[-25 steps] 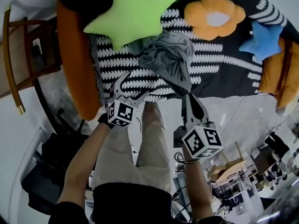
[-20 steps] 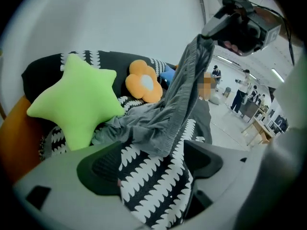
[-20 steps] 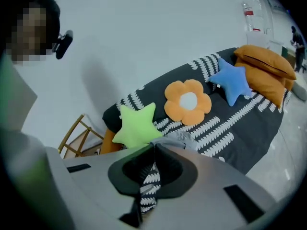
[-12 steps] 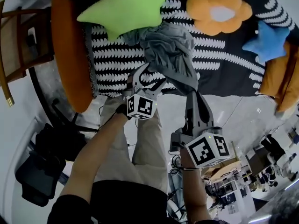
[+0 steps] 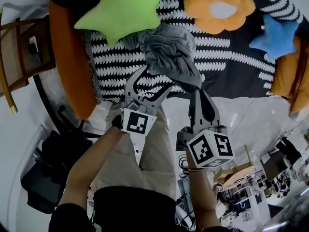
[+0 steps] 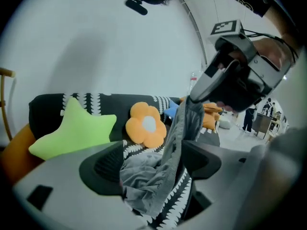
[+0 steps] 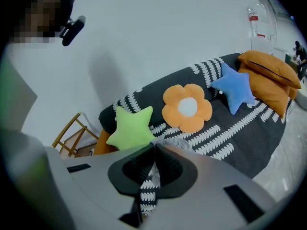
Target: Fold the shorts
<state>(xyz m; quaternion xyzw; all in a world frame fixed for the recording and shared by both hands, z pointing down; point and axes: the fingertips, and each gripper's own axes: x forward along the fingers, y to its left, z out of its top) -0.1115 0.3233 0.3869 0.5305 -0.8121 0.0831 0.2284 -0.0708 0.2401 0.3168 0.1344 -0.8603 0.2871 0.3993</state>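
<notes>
While right gripper [image 5: 198, 92] pinches shorts [image 5: 169, 52], left gripper [image 5: 157, 77] fingers [image 5: 133, 82], narrowed, straddle them

A white wall [image 7: 158, 42] backs a sofa [image 5: 231, 76] in a black-and-white leaf-patterned cover, bearing 3 cushions: green star [image 5: 120, 8], orange flower [image 5: 219, 8], blue star [image 5: 277, 35]. 1 wooden chair [image 5: 14, 47] stands beside it on a pale glossy floor [image 5: 241, 115].

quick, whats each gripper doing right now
Left gripper: open; its jaws have just been closing, with the shorts between them, not clamped.
Right gripper: shut on the shorts.
</notes>
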